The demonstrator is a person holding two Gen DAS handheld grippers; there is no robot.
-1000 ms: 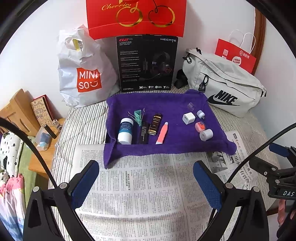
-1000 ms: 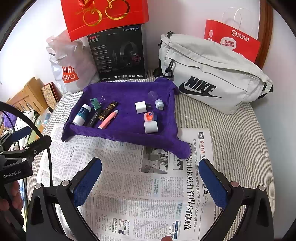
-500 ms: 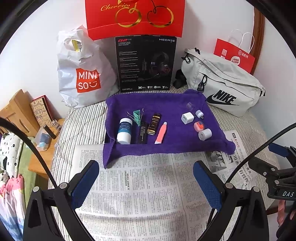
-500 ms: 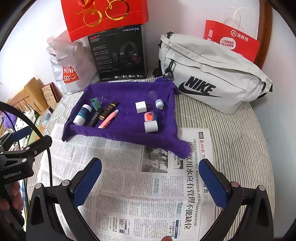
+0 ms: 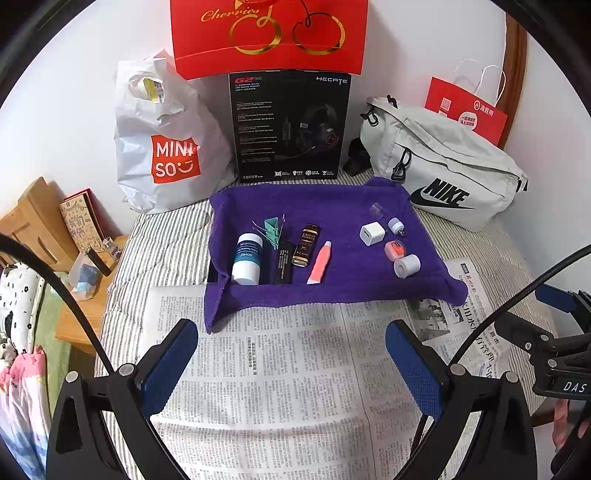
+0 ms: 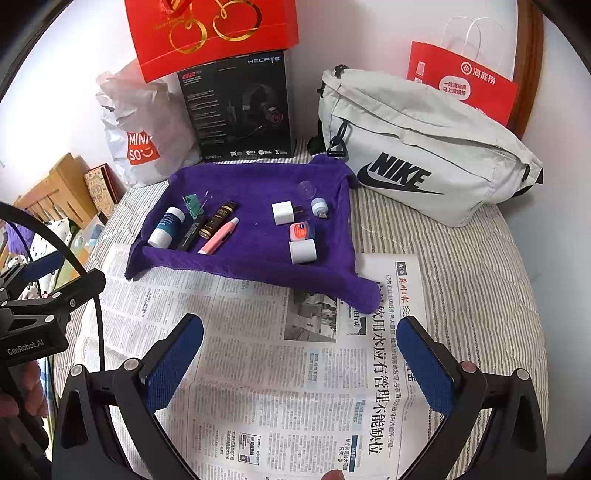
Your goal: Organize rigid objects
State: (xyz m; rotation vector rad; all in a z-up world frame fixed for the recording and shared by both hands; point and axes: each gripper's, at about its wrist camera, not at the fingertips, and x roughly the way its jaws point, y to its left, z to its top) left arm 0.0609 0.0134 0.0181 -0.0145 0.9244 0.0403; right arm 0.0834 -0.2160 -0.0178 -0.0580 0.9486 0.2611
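A purple towel (image 5: 347,206) (image 6: 258,254) lies on the bed and carries small items. At its left stand a white-and-blue bottle (image 5: 246,258) (image 6: 166,227), a green clip (image 5: 271,229), a black tube (image 5: 284,262), a dark gold-labelled box (image 5: 306,245) and a pink tube (image 5: 320,263) (image 6: 218,236). At its right lie a white charger cube (image 5: 372,233) (image 6: 283,213), a small USB light (image 5: 396,226), a round pink tin (image 5: 394,249) and a white roll (image 5: 406,265) (image 6: 303,251). My left gripper (image 5: 291,365) and right gripper (image 6: 301,363) are open over the newspaper, short of the towel, holding nothing.
Newspaper (image 5: 280,387) covers the near part of the striped bed. Against the wall stand a Miniso bag (image 5: 162,147), a black headset box (image 5: 290,125), a red gift bag (image 5: 269,33), a grey Nike bag (image 5: 443,166) and a red paper bag (image 5: 465,110). A wooden bedside table (image 5: 74,266) is left.
The towel and its items sit slightly higher in both views than a second ago, a very small shift of both grippers. Both remain open.
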